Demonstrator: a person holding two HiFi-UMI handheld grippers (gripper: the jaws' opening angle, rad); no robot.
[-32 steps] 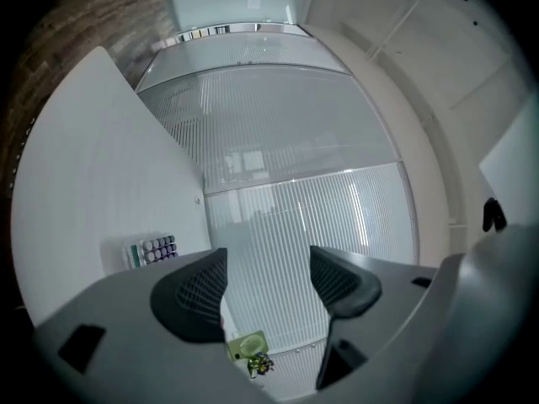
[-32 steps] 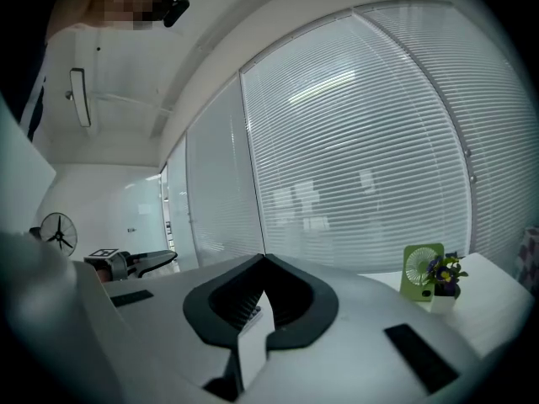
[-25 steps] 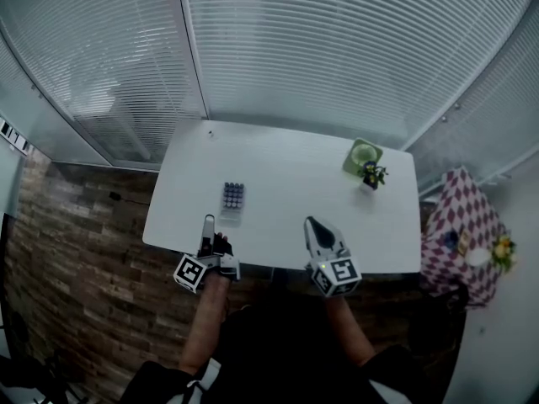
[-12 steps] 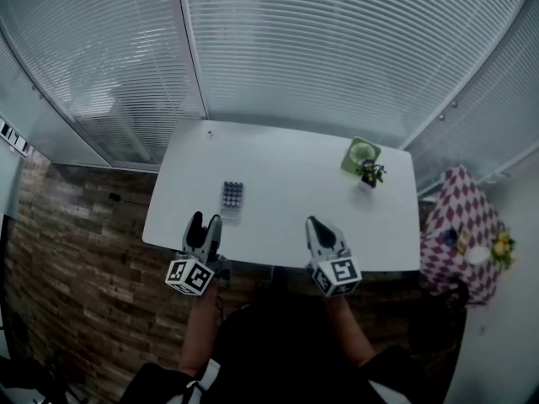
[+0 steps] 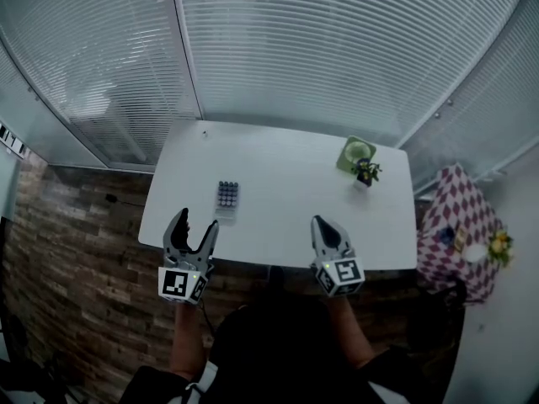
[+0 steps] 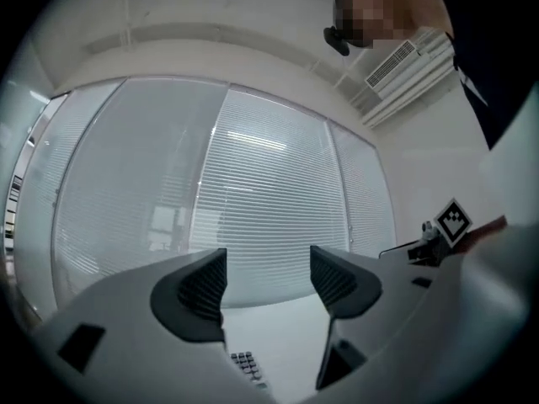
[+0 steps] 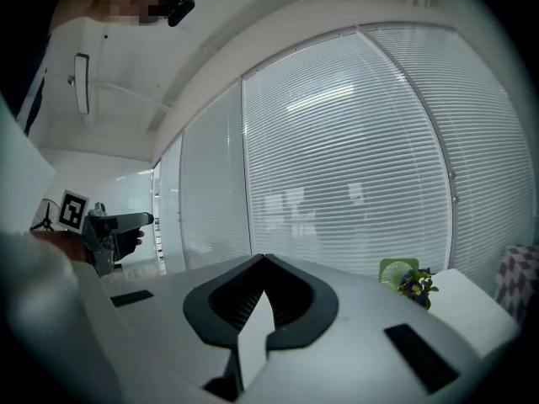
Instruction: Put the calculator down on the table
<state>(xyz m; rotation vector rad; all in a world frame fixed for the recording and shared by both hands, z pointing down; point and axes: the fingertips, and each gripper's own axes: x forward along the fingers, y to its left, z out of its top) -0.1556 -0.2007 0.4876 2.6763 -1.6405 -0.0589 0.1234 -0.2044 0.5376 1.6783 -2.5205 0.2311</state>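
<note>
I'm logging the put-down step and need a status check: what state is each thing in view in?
calculator: lying flat on the table, keys up, held by nothing.
left tool: open, nothing between its jaws.
right tool: shut, empty.
potted plant: upright on the table.
blinds: lowered.

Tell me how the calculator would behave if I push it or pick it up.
The calculator lies flat on the white table, so it should slide rather than tip or roll. It looks slim and rigid, probably light. Its low profile may make edge grips awkward.
</note>
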